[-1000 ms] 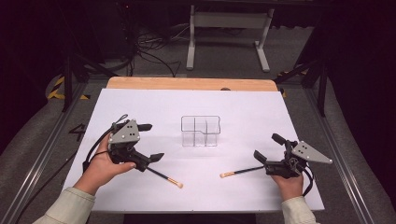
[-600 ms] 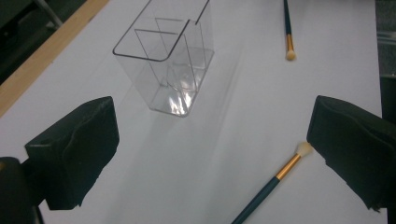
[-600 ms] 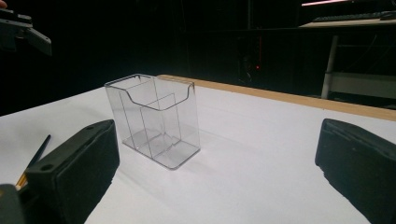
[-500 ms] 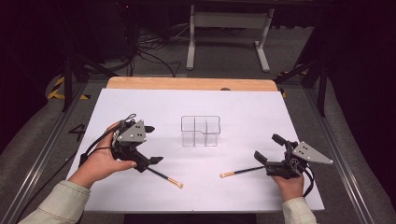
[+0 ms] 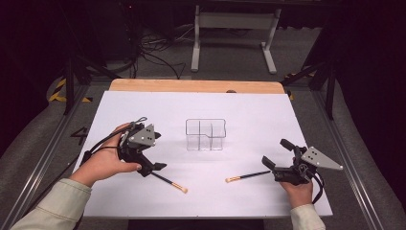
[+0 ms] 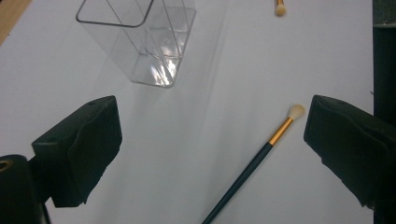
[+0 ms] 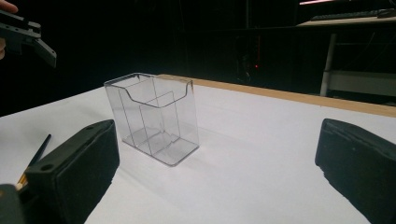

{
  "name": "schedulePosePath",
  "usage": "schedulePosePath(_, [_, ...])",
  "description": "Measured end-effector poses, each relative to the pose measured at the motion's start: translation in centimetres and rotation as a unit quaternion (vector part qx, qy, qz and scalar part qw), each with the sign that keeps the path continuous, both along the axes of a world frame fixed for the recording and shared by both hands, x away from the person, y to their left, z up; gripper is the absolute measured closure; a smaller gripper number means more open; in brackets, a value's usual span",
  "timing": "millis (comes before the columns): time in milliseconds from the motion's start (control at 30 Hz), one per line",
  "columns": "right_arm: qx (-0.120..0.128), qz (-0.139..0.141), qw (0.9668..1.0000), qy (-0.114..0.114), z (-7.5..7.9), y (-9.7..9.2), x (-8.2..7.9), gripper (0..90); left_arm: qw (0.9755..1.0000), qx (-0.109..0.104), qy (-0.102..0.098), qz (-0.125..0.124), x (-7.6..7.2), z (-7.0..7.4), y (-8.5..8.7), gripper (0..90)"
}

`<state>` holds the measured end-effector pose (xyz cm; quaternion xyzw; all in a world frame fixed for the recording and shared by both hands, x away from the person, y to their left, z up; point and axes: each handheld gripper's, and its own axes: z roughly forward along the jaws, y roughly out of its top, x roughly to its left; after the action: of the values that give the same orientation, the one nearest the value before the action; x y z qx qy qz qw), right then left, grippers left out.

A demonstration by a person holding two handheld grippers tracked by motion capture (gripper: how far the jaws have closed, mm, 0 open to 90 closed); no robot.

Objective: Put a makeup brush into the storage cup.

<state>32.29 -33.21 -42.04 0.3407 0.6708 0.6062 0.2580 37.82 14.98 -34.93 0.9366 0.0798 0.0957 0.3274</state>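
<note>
A clear plastic organizer with compartments stands upright mid-table, also seen in the left gripper view and the right gripper view. Two makeup brushes lie flat on the white table. The left brush lies below and between the jaws of my left gripper, which is open and holds nothing. The right brush points its handle at my right gripper, open and empty; that brush shows just outside its left jaw.
The white table has a wooden strip along its far edge. Beyond it is a dark floor with cables and a metal stand. The right brush's tip shows at the top of the left gripper view.
My left gripper has shifted slightly right and tilted over the left brush. The right gripper and both brushes have stayed put.
</note>
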Motion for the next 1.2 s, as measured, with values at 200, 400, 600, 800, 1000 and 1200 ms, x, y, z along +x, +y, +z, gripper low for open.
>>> schedulePosePath(200, [0.003, -0.003, 1.0, 0.001, 0.0, -0.3, -0.3, 0.5, 0.9993, 0.035, 0.008, -0.006, 0.3, -0.4, -0.4, 4.6])
schedulePosePath(400, [0.004, -0.004, 1.0, 0.0, -0.1, -0.4, -0.4, 0.5, 0.9979, 0.06, 0.017, -0.018, 0.3, -0.6, -0.8, 5.1])
schedulePosePath(600, [0.005, -0.004, 1.0, 0.0, -0.1, -0.5, -0.5, 0.5, 0.9967, 0.075, 0.026, -0.022, 0.3, -0.8, -1.1, 5.2])
schedulePosePath(800, [0.004, -0.002, 1.0, 0.001, -0.1, -0.5, -0.5, 0.5, 0.9946, 0.095, 0.028, -0.031, 0.5, -1.2, -1.5, 6.7])
schedulePosePath(1000, [0.004, -0.003, 1.0, 0.003, -0.1, -0.5, -0.6, 0.5, 0.9911, 0.121, 0.033, -0.044, 0.6, -2.0, -2.0, 7.1])
schedulePosePath(1200, [0.005, -0.004, 1.0, 0.003, -0.1, -0.7, -0.7, 0.5, 0.9882, 0.137, 0.033, -0.06, 0.6, -2.4, -2.4, 7.5])
